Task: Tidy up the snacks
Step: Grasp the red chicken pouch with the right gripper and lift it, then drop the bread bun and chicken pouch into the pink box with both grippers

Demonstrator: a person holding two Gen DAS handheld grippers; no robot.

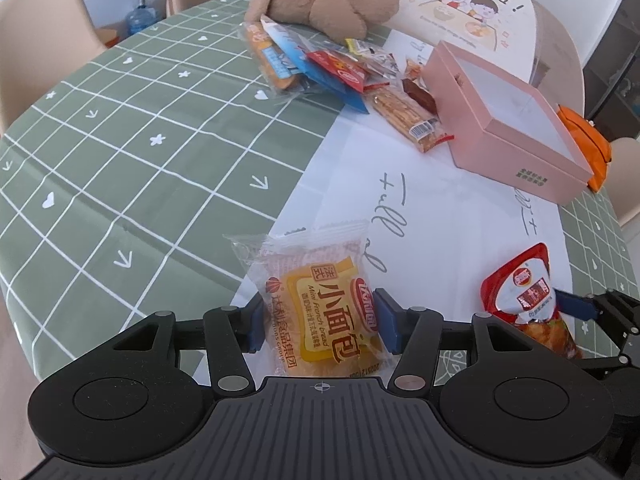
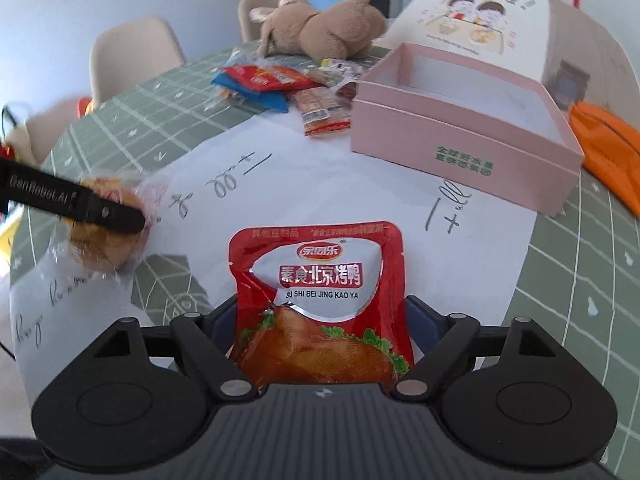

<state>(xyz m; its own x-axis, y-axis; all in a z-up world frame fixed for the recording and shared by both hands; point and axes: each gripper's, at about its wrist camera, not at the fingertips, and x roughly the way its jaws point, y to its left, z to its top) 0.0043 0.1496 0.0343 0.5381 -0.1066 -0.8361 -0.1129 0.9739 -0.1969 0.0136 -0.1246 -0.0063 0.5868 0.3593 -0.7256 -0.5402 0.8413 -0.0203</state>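
Note:
My left gripper is shut on a yellow mini French bread packet, held above the table. My right gripper is shut on a red roast-duck snack pouch; that pouch also shows at the right of the left wrist view. The bread packet shows at the left of the right wrist view. An open pink box stands ahead, its inside bare. A pile of several snack packets lies beyond, left of the box.
A brown plush toy lies behind the snack pile. A cartoon-printed food cover stands behind the box. An orange item lies right of the box. Beige chairs ring the green checked table.

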